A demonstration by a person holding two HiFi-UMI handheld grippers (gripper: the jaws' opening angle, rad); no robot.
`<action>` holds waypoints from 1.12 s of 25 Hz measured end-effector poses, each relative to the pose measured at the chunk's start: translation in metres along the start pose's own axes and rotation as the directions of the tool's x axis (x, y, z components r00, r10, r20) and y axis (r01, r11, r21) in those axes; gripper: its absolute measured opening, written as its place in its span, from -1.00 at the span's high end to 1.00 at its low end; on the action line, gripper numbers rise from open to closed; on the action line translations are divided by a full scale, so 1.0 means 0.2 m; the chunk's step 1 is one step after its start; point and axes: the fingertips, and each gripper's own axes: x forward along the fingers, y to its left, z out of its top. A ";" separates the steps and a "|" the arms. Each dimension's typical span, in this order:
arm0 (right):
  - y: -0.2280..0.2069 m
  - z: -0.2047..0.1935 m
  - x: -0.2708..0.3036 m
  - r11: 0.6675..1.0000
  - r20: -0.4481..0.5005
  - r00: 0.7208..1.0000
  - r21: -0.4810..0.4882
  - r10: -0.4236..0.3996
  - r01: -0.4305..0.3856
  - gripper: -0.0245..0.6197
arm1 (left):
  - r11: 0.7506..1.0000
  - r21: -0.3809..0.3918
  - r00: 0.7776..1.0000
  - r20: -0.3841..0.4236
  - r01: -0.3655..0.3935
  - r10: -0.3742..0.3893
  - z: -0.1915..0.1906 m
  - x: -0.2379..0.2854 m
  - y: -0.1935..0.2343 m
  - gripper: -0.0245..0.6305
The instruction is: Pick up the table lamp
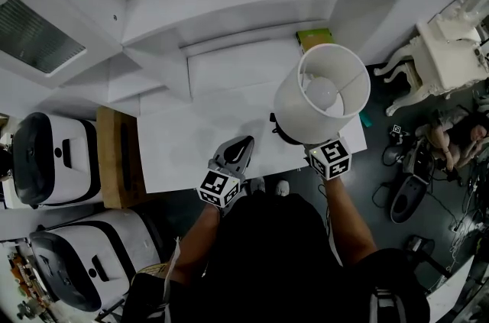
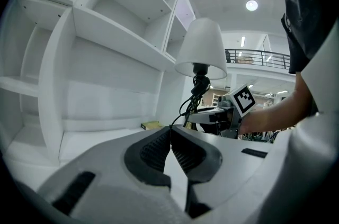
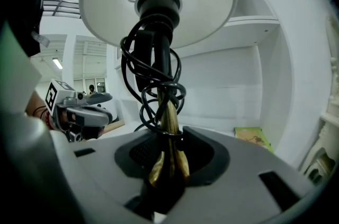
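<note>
The table lamp has a white drum shade, a bulb inside, a brass stem and a black cord coiled round the stem. My right gripper is shut on the brass stem, and the lamp stands upright in it above the white desk. In the left gripper view the lamp shows to the right, with the right gripper below it. My left gripper hovers over the desk's front edge, to the left of the lamp; its jaws meet at the tips with nothing between them.
White shelving rises behind the desk. A green booklet lies at the desk's back right corner. A wooden side table and white machines stand to the left. A white ornate chair is at right.
</note>
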 end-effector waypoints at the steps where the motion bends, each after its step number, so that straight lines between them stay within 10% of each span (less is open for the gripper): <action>1: 0.00 0.01 0.00 1.000 0.000 1.000 -0.002 0.001 -0.001 0.53 | 1.000 0.003 1.000 0.005 0.000 0.000 0.01 0.00 0.00 0.87; 28: 0.05 0.05 -0.14 1.000 -0.002 1.000 -0.010 0.025 -0.025 0.53 | 0.999 0.024 0.999 0.033 -0.025 0.024 0.09 -0.06 0.02 0.87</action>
